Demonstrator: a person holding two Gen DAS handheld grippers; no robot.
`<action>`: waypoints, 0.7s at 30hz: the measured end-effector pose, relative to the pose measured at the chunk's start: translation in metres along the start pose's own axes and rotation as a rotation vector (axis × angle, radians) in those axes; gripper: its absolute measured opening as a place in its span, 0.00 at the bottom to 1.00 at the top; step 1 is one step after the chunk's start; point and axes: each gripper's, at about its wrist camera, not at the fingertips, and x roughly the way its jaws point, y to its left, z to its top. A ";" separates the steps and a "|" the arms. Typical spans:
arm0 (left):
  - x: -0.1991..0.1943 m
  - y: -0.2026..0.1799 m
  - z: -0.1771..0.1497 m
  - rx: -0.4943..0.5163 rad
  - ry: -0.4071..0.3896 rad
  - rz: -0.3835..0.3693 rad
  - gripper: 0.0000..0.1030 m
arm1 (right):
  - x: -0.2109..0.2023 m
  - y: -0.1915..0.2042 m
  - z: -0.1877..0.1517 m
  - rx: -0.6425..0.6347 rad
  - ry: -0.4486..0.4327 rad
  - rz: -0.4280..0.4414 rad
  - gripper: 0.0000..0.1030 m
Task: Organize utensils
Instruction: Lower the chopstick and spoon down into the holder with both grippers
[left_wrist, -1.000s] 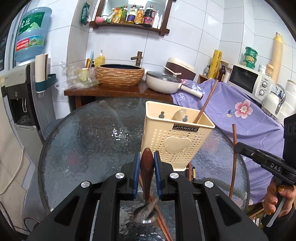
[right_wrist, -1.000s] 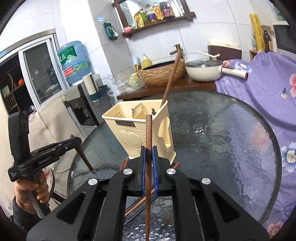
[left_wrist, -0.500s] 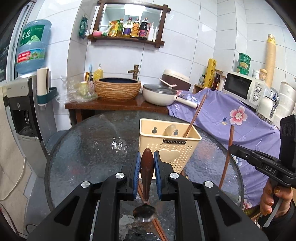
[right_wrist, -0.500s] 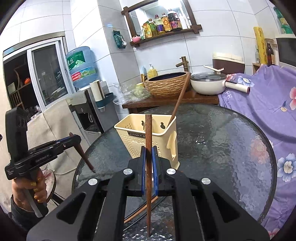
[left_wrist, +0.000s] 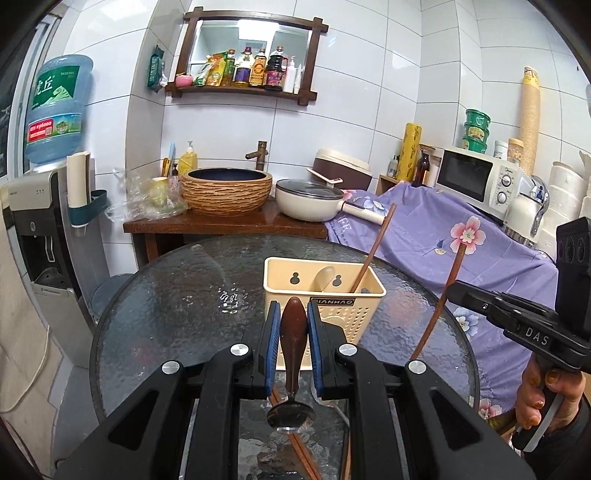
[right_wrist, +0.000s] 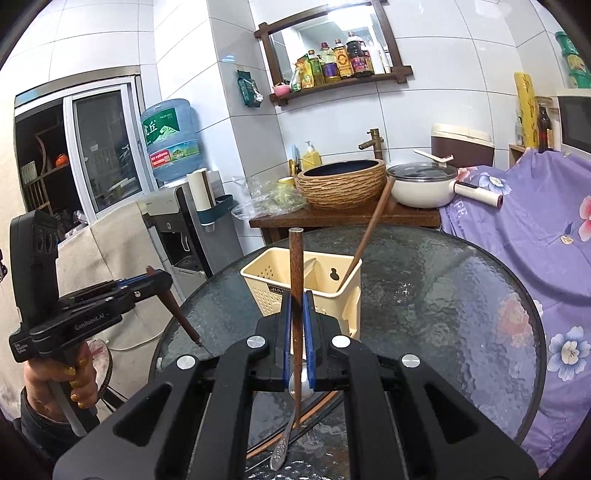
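My left gripper (left_wrist: 291, 314) is shut on the dark wooden handle of a spoon (left_wrist: 293, 339), whose bowl hangs below the jaws above the round glass table (left_wrist: 166, 302). Just beyond it stands the cream utensil holder (left_wrist: 332, 317), with a leaning chopstick (left_wrist: 373, 251) and a pale spoon (left_wrist: 323, 277) inside. My right gripper (right_wrist: 297, 306) is shut on a brown chopstick (right_wrist: 296, 258) held upright in front of the holder (right_wrist: 340, 288). The left gripper (right_wrist: 159, 275) shows at the left of the right wrist view, and the right gripper (left_wrist: 456, 288) at the right of the left wrist view.
A metal spoon (right_wrist: 291, 417) and loose chopsticks (right_wrist: 317, 406) lie on the glass table (right_wrist: 443, 295) below my right gripper. Behind the table are a wooden stand with a woven basin (left_wrist: 225, 192) and a white pan (left_wrist: 310, 199). A purple cloth (left_wrist: 443, 240) covers the right side.
Both grippers have risen with the spoon and the chopstick still in their jaws. The holder now sits lower and smaller in both views.
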 end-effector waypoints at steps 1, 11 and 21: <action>0.000 -0.001 0.001 0.004 -0.002 -0.003 0.14 | -0.001 0.001 0.002 -0.004 -0.002 0.000 0.06; -0.004 -0.014 0.044 0.044 -0.051 -0.020 0.14 | -0.013 0.010 0.042 -0.020 -0.037 0.040 0.06; -0.003 -0.014 0.117 0.019 -0.133 -0.025 0.14 | -0.034 0.024 0.116 -0.051 -0.156 0.032 0.06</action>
